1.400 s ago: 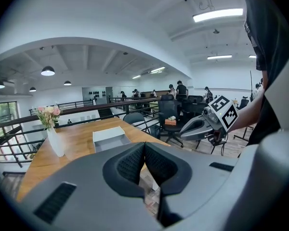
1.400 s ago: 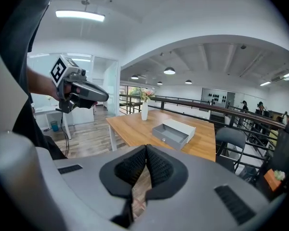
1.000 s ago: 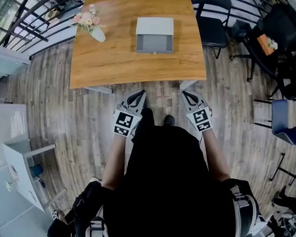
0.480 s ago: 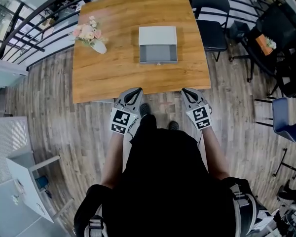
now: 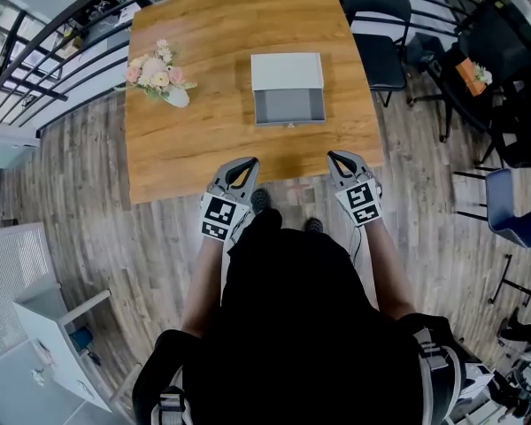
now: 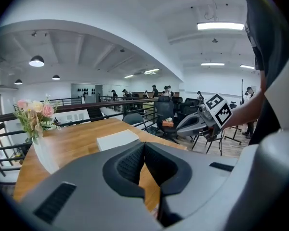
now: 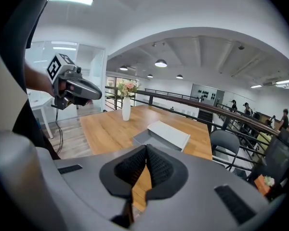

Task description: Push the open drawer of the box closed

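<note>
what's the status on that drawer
Left tongs and right tongs shut, empty, by table's near edge. Drawer open, facing me. Nothing between; vase off left.

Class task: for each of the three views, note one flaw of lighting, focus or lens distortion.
Head view: the fisheye lens bows the table edges; the light is even, with no glare. Left gripper view: the corners are black, and the ceiling light is blown out white. Right gripper view: the corners are black too, and the straight railing looks curved.
</note>
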